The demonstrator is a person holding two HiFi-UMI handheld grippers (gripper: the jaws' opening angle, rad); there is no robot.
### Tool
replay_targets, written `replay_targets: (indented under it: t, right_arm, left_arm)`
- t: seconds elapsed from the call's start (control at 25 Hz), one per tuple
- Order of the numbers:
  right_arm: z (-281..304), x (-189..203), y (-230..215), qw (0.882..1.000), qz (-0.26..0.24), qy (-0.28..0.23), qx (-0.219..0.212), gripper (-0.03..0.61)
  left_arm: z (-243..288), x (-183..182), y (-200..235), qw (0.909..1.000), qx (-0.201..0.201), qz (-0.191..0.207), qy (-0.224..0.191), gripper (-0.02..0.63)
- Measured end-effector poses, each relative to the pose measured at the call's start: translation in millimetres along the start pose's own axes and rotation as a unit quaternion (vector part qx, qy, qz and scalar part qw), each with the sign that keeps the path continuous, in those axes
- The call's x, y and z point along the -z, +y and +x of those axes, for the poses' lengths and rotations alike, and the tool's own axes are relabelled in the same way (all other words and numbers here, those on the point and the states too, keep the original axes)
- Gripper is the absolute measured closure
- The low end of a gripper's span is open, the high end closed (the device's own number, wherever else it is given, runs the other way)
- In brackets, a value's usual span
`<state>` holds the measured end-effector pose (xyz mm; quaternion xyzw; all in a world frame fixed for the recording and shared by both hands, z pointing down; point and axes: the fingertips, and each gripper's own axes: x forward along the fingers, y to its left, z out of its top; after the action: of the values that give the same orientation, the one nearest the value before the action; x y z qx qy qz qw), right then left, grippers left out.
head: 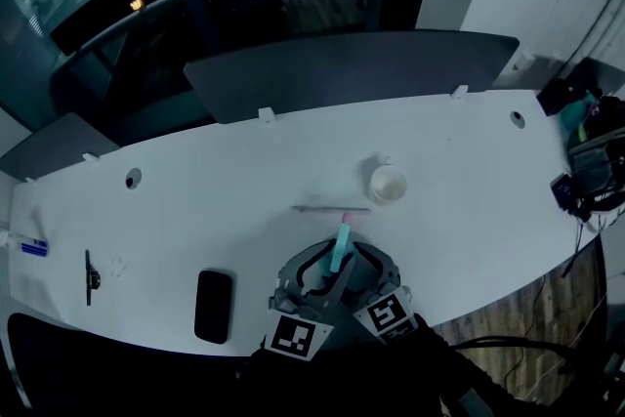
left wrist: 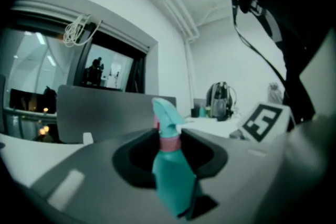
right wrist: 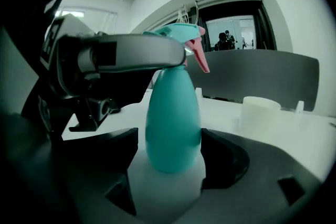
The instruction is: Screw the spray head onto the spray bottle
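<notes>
Spray bottle (right wrist: 172, 123) teal; spray head (right wrist: 178, 31) teal and pink. Table (head: 195, 200) white, cup (head: 388, 183) white, phone (head: 213, 306) black.

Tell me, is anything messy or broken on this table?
Nothing really stands out. The spray bottle stands upright, its spray head sits straight on top, and the left gripper is closed on that head. The white cup is upright too, and no spill shows on the table.

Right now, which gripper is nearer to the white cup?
Right. The cup stands ahead and right of the right gripper; the left gripper lies farther, left of the bottle.
</notes>
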<state>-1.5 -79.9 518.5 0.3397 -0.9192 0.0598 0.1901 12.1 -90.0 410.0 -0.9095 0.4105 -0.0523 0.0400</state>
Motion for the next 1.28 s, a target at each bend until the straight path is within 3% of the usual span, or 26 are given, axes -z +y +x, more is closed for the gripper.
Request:
replay_targets:
  t: [0.12, 0.28, 0.36, 0.44, 0.52, 0.56, 0.64, 0.72, 0.8, 0.92, 1.0, 1.08, 1.16, 1.28]
  right_arm:
    - [9, 1, -5, 1.0, -0.024, -0.004, 0.014, 0.219]
    - [5, 6, 3, 0.994, -0.059, 0.002, -0.094, 0.222]
    - [1, 7, 8, 0.981, -0.096, 0.003, -0.17, 0.222]
    - [-4, 10, 13, 0.959, -0.132, 0.014, -0.251, 0.222]
    - [-4, 12, 17, 0.94, -0.147, 0.042, -0.306, 0.222]
    - [-3, 11, 17, 0.938, -0.141, 0.053, -0.311, 0.222]
    - [-3, 6, 13, 0.955, -0.102, 0.05, -0.275, 0.221]
    - [-9, -1, 5, 0.979, -0.032, 0.014, -0.201, 0.221]
    - [-13, -6, -1, 0.992, 0.021, -0.013, -0.122, 0.221]
    - [-6, -10, -3, 0.999, 0.033, -0.023, -0.019, 0.221]
    - [-2, -11, -6, 0.999, 0.031, -0.027, 0.012, 0.222]
    - [-2, -10, -6, 0.999, 0.014, -0.03, -0.016, 0.229]
    - [-4, -12, 0, 0.996, -0.006, -0.034, -0.077, 0.23]
    - [-7, -3, 8, 0.98, -0.056, -0.03, -0.19, 0.23]
  left_arm:
    - [2, -3, 0, 0.9998, -0.015, 0.008, -0.008, 0.48]
    - [-2, -3, -4, 0.9986, 0.049, -0.009, -0.017, 0.48]
    - [-6, -4, -9, 0.9947, 0.101, -0.008, -0.018, 0.48]
    - [-11, -3, -16, 0.9876, 0.156, -0.012, -0.007, 0.479]
    - [-13, 0, -18, 0.9819, 0.189, -0.008, 0.011, 0.479]
    - [-13, 1, -17, 0.9816, 0.19, 0.0, 0.018, 0.48]
    - [-11, 2, -14, 0.986, 0.165, 0.015, 0.021, 0.479]
    - [-10, 3, -11, 0.9929, 0.117, 0.016, 0.014, 0.479]
    - [-7, 3, -8, 0.9983, 0.057, 0.012, 0.005, 0.479]
    - [-1, 3, -4, 0.9998, -0.018, 0.007, -0.003, 0.479]
    - [2, -1, -4, 0.9993, -0.037, 0.005, -0.01, 0.479]
    - [2, -4, -6, 0.9995, -0.024, 0.009, -0.019, 0.479]
    - [-1, -6, -9, 0.9994, 0.013, 0.013, -0.029, 0.479]
    - [-8, -5, -14, 0.9956, 0.086, 0.018, -0.031, 0.479]
